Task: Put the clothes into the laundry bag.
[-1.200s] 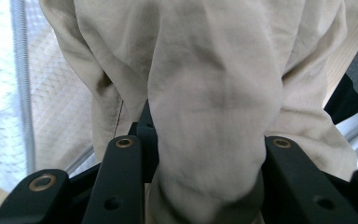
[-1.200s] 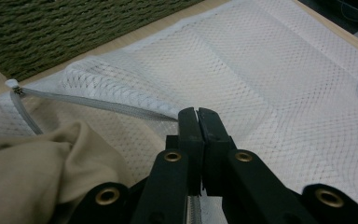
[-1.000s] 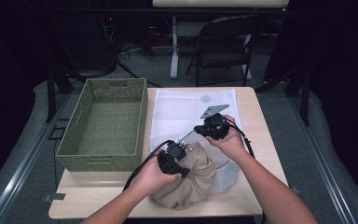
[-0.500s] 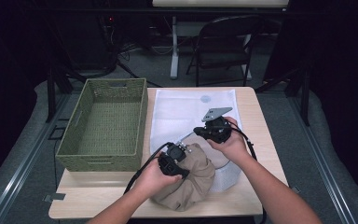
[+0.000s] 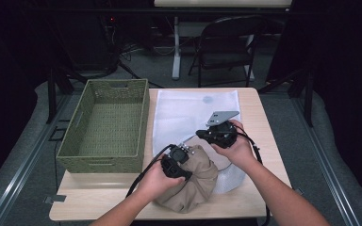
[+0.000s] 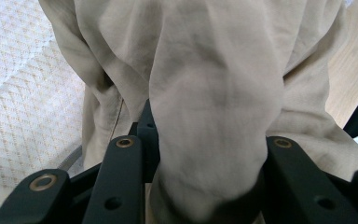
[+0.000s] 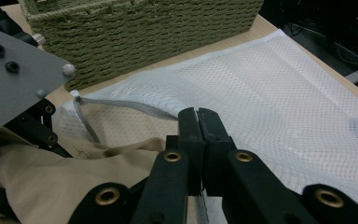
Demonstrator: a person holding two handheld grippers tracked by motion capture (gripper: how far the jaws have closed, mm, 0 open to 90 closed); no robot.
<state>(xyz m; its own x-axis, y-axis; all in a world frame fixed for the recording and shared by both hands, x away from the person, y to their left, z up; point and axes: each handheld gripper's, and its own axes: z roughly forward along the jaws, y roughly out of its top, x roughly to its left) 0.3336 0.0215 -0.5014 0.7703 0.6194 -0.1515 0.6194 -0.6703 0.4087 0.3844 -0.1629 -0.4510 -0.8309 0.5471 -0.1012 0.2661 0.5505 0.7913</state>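
The tan garment (image 5: 188,181) sits bunched at the near edge of the tabletop (image 5: 264,141), half on the white mesh bag (image 5: 193,113). Left gripper (image 6: 200,186) has its jaws clamped on a fold of it. Right gripper (image 7: 199,126) has its jaws closed on the bag's zipper edge (woven basket (image 5: 106,125) at far left).

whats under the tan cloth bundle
The white mesh bag spreads out from beneath the tan cloth bundle, over the table. Anything else beneath is covered.

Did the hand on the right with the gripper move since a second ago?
Yes, a little. The right gripper has slid toward the person and the left, farther from the grey dot on the mesh bag.
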